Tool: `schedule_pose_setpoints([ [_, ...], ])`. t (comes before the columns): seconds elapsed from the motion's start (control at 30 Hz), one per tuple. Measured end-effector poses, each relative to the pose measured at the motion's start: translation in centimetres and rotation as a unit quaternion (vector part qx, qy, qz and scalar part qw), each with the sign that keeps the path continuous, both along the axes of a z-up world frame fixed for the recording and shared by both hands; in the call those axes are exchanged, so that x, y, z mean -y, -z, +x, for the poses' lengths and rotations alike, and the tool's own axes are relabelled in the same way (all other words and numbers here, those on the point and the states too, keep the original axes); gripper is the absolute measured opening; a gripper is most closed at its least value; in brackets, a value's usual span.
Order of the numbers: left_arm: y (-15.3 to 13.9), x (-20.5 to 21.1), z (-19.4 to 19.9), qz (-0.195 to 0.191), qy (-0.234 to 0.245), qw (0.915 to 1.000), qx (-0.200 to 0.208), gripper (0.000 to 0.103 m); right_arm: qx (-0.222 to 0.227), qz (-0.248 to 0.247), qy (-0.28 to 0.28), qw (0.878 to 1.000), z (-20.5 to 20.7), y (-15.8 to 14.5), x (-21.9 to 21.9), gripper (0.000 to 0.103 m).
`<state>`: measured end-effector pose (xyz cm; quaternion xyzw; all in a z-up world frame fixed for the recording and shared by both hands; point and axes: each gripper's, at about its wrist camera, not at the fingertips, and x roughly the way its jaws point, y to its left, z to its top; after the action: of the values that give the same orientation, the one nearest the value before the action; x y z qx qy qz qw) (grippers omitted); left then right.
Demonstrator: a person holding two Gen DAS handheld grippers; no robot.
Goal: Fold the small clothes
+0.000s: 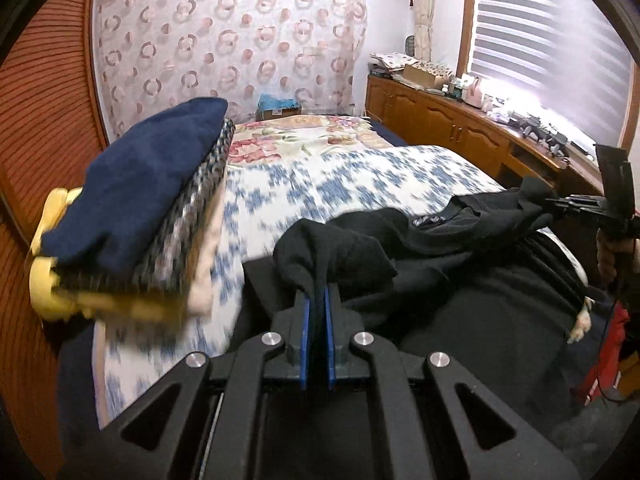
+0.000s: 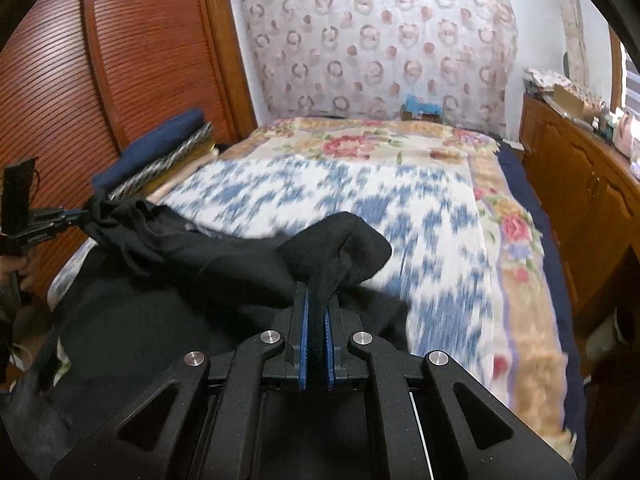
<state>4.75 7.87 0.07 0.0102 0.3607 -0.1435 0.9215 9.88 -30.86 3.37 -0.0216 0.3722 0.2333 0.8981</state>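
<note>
Black garment (image 1: 440, 248), soft and fleece-like, hung stretched between two handheld grippers above a bed (image 1: 360, 172) covered with a blue-and-white patterned blanket and a floral one beyond it. Left gripper (image 1: 317, 300) had its blue-padded jaws pressed together on a bunched corner of the cloth, and right gripper (image 2: 316, 304) pinched another corner the same way. From the left wrist view, the right gripper showed at the far right edge, with the cloth's upper edge running towards it; the rest of the garment sagged below, partly over the near edge of the bed. Holding two corners apart like this probably served to spread the piece flat before laying it down for folding. The bedding looked streaked with motion blur, so its detail was hard to read.

A stack of folded clothes (image 1: 132, 216) sat at the left side of the bed by a slatted wooden wardrobe door (image 2: 132, 60), with a navy piece on top, a speckled grey one beneath, and yellow and cream ones lower; likely finished work kept clear of the folding space.
</note>
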Motion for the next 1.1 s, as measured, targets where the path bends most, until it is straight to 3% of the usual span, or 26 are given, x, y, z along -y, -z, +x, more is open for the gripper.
schedule_pose_setpoints([
  [0.27, 0.2, 0.3, -7.2, -0.025, -0.003, 0.9997, -0.001, 0.004, -0.021, -0.009, -0.009, 1.000, -7.8, -0.6, 0.2, 0.003],
  [0.37, 0.4, 0.3, -9.1, -0.015, -0.005, 0.9999, -0.001, 0.004, -0.030, -0.031, -0.020, 0.999, -9.7, -0.6, -0.2, 0.003],
  [0.63, 1.0, 0.4, -10.4, -0.008, -0.006, 0.9999, -0.008, 0.008, -0.057, -0.051, -0.031, 0.997, -10.7, 0.3, -0.7, 0.004],
  [0.8, 0.1, 0.5, -10.4, -0.006, -0.001, 1.0000, 0.006, 0.020, -0.057, -0.051, -0.028, 0.997, -11.0, -0.4, -0.5, 0.004],
  [0.87, -0.3, 0.3, -10.3, -0.012, -0.001, 0.9999, 0.010, 0.037, -0.052, -0.053, -0.029, 0.997, -11.4, -0.8, -0.5, 0.004],
  [1.1, -0.6, -0.5, -9.0, -0.006, -0.028, 0.9993, 0.023, 0.052, -0.038, -0.058, -0.018, 0.997, -12.2, -1.9, 0.1, 0.007],
])
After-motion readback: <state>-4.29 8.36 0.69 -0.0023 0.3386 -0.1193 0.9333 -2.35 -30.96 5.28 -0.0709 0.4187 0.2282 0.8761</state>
